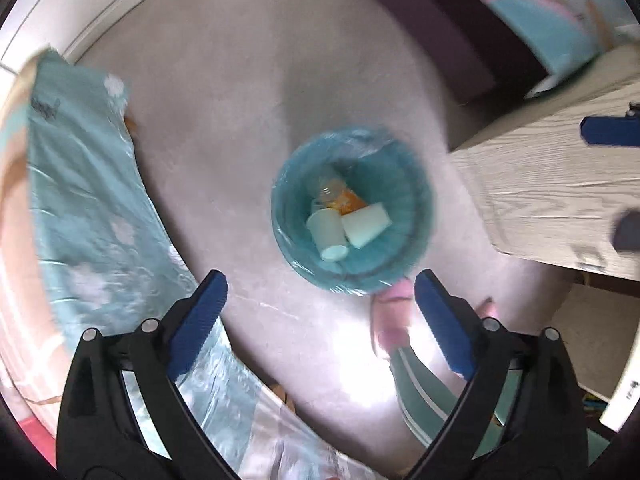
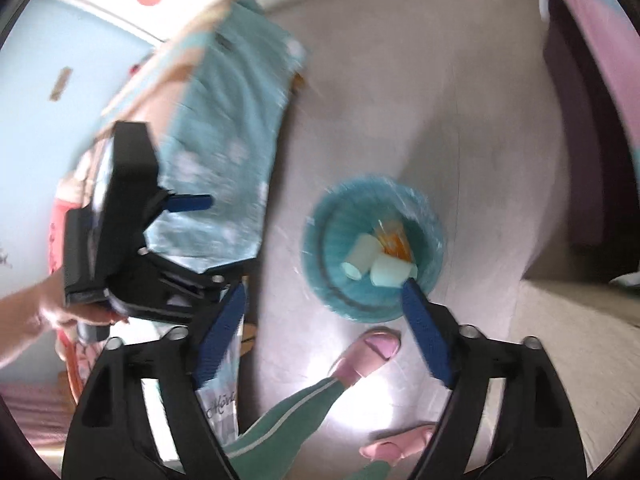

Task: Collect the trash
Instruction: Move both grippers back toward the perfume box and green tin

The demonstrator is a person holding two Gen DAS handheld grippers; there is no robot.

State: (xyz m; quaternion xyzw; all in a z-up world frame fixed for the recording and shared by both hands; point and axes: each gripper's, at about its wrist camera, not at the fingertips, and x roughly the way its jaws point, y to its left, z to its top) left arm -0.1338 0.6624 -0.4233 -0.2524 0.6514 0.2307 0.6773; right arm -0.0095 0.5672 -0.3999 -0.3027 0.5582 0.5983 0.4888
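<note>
A round bin with a teal liner [image 1: 404, 200] stands on the floor below me; it also shows in the right wrist view [image 2: 332, 248]. Inside lie white paper cups [image 1: 366, 220] [image 2: 390, 270], a clear plastic bottle [image 1: 328, 188] and orange wrapping [image 1: 350, 202] [image 2: 394, 240]. My left gripper [image 1: 320, 280] is open and empty, high above the bin's near rim. My right gripper [image 2: 326, 286] is open and empty, also above the bin. The left gripper's body shows in the right wrist view [image 2: 120, 220]. The right gripper's blue finger [image 1: 608, 130] shows at the left wrist view's right edge.
A bed with a teal patterned cover [image 1: 92, 200] [image 2: 228, 152] lies to the left. A pale wood-grain table [image 1: 560, 184] stands to the right of the bin. The person's pink slippers [image 1: 390, 316] [image 2: 368, 354] stand on the grey floor [image 1: 248, 92] just before the bin.
</note>
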